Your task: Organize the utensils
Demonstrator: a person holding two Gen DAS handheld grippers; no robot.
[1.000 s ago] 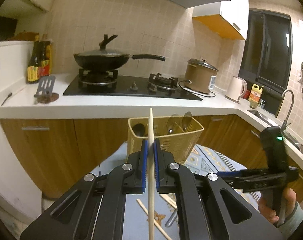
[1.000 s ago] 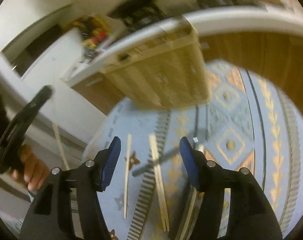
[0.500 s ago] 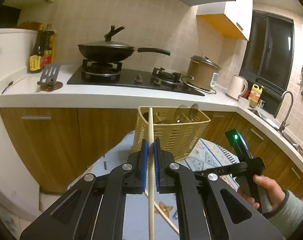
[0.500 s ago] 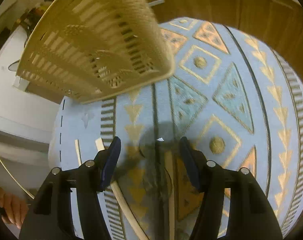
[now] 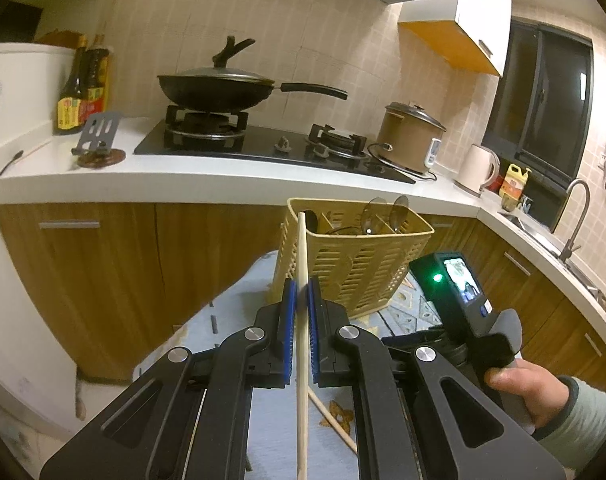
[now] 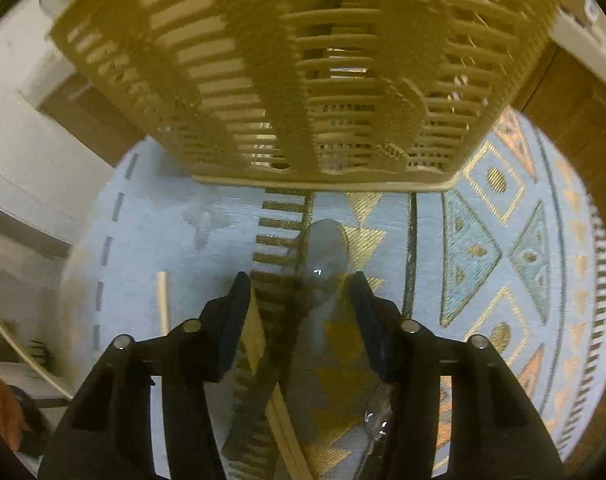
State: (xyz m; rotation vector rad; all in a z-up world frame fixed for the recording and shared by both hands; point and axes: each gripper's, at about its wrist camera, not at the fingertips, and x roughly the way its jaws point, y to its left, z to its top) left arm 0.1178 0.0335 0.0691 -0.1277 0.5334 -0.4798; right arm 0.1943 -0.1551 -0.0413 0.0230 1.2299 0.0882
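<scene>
Our left gripper (image 5: 299,300) stays clenched on one upright chopstick (image 5: 301,264), now nearer the slotted basket (image 5: 355,276). Our right gripper (image 6: 299,300), jaws spread, has dropped to bracket a clear spoon (image 6: 325,258) lying on the patterned cloth (image 6: 483,248) just before the basket. We judge the spoon grasp imminent; loose chopsticks (image 6: 163,300) remain.

beige square-tiled wall (image 5: 175,20), white L-shaped countertop (image 5: 143,178) over brown wooden cabinets (image 5: 103,264), black glass gas hob (image 5: 259,148), dark window (image 5: 543,92) at right, chrome tap (image 5: 575,212) at counter's right edge, light-blue patterned tablecloth (image 6: 503,248), dim warm lighting
</scene>
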